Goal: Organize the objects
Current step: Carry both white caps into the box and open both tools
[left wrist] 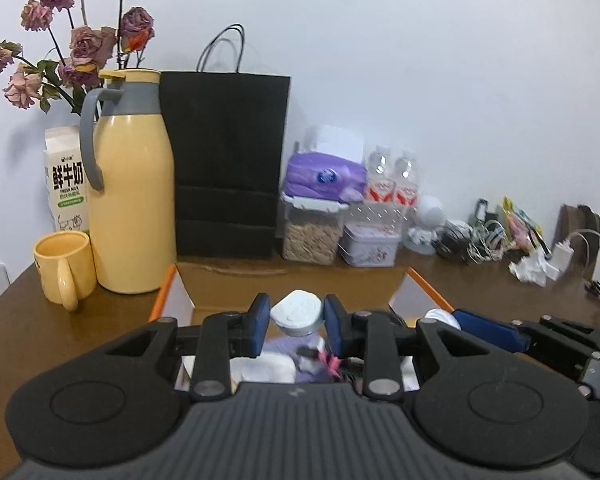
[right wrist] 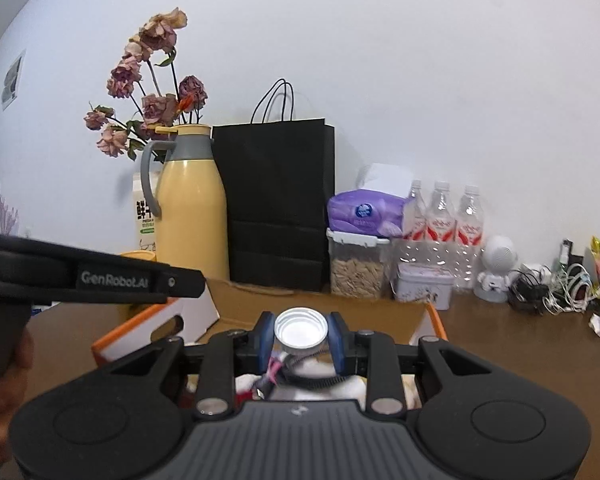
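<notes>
The left tongs (left wrist: 296,322) are closed on a small white jar with a moulded, faceted lid (left wrist: 298,312), the blue pads (left wrist: 260,320) pressing its sides; it hangs tilted over the open cardboard box with orange edges (left wrist: 162,300) that sits on the brown wooden worktop (left wrist: 80,328). The right tongs (right wrist: 300,334) grip a round, ribbed silver-white screw cap (right wrist: 301,329), its hollow inside facing the camera, held above the same box, where white and lilac soft items and a pink-trimmed cord lie jumbled and too blurred to name.

At the back stands a tall yellow thermos jug with a grey handle (left wrist: 134,196), a yellow mug (left wrist: 64,268) just beside it, and a white milk carton (left wrist: 66,184) printed "鲜牛奶" and "FRESH MILK". A black paper bag with cord handles (left wrist: 226,160) stands next to the jug. A purple tissue pack (left wrist: 324,178) rests on a clear lidded container of grain (left wrist: 312,232); its round blue logo is unreadable. The left handle in the right wrist view carries "GenRobot.AI"
</notes>
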Tool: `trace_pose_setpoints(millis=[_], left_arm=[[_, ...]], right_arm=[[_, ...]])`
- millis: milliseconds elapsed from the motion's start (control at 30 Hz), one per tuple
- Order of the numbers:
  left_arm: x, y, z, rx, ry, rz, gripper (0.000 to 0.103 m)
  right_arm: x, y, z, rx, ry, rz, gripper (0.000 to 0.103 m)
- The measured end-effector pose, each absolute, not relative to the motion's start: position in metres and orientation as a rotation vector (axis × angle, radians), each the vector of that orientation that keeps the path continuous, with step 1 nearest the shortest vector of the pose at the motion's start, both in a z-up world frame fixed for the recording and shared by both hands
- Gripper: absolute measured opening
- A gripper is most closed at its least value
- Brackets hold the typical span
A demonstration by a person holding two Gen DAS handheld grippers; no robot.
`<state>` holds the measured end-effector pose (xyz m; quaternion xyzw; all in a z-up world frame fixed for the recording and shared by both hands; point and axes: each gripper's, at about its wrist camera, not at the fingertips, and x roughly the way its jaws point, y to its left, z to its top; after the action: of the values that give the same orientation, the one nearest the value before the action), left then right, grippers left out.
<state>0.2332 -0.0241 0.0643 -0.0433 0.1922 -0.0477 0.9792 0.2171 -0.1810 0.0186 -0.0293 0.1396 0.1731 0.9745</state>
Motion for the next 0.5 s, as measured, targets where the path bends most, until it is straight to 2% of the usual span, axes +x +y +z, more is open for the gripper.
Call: trace_pose_setpoints(millis=[500], left_arm=[[0.297,0.001,0.018,-0.128,0.545,-0.047,0.030]], right_arm=[[0.272,-0.170,-0.022,-0.018,0.374,0.314,0.027]])
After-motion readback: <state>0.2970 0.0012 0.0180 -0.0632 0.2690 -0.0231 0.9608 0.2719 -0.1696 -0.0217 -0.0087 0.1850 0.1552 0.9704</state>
